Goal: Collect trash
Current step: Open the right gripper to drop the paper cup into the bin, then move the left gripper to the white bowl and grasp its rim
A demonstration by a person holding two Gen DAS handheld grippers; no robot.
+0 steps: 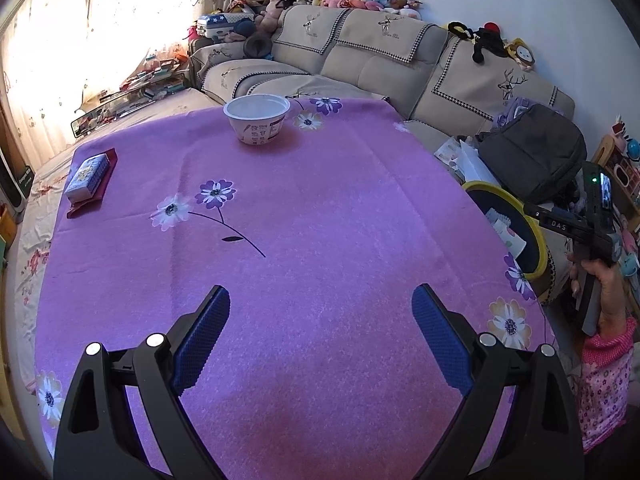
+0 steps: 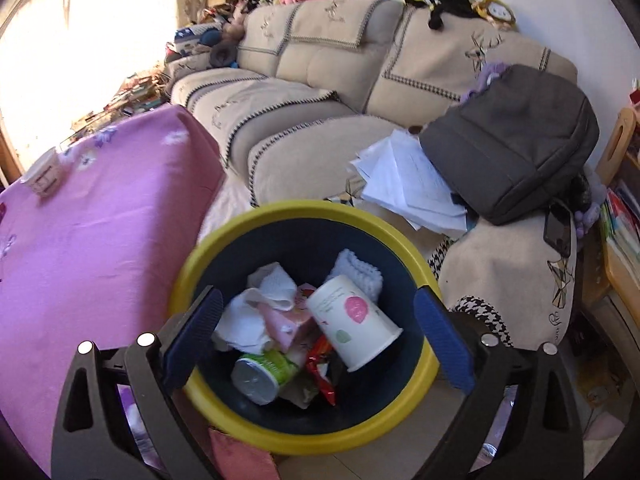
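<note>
A white paper bowl (image 1: 258,119) stands at the far side of the purple flowered tablecloth (image 1: 320,220). My left gripper (image 1: 320,300) hovers open over the near part of the cloth, nothing between its blue pads. A yellow-rimmed dark trash bin (image 2: 304,210) sits beside the table. My right gripper (image 2: 318,300) hangs open above it. A white paper cup (image 2: 354,322) with a pink spot lies inside between the fingers, untouched, among tissues (image 2: 256,312), a green-and-white cup (image 2: 262,374) and a red wrapper (image 2: 322,372). The bin's rim (image 1: 534,236) and a hand holding the right gripper's body (image 1: 596,216) show in the left wrist view.
A blue tissue pack (image 1: 87,174) on a red cloth lies at the table's left edge. A beige sofa (image 2: 312,120) runs behind, carrying a grey backpack (image 2: 516,140), loose papers (image 2: 408,180) and a black phone (image 2: 558,228). Plush toys line the sofa back. Shelves stand at the right.
</note>
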